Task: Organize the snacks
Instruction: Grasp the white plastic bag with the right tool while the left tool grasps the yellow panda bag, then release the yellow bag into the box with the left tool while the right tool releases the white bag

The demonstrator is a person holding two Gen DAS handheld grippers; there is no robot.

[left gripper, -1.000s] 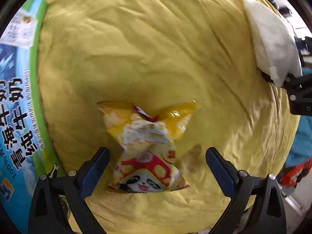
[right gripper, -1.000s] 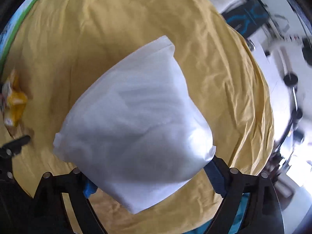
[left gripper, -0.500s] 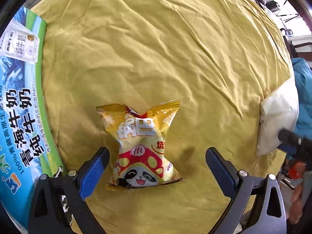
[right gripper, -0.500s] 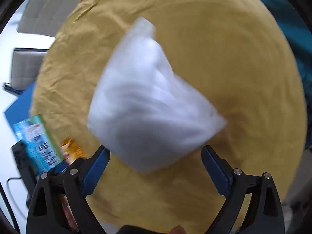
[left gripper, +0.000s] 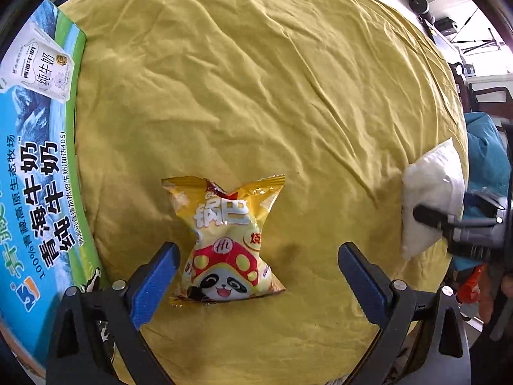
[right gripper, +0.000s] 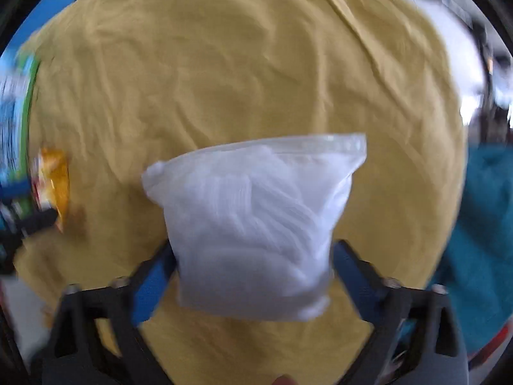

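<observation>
A yellow snack packet with a panda print lies flat on the yellow cloth. My left gripper hangs open above it, the packet's lower end between the blue pads and nearer the left one. A white plastic bag fills the middle of the right wrist view, and my right gripper sits with both pads against its sides. From the left wrist view the same white bag shows at the cloth's right edge, in the right gripper. The yellow packet appears blurred at far left.
A blue and green milk carton box lies along the cloth's left edge. A teal fabric hangs past the cloth's right side. Chairs and equipment stand beyond the far edge.
The right gripper swung with the white bag, which was loose between wider jaws half a second ago and is now pinched between them. The left gripper pulled back slightly, still open over the packet.
</observation>
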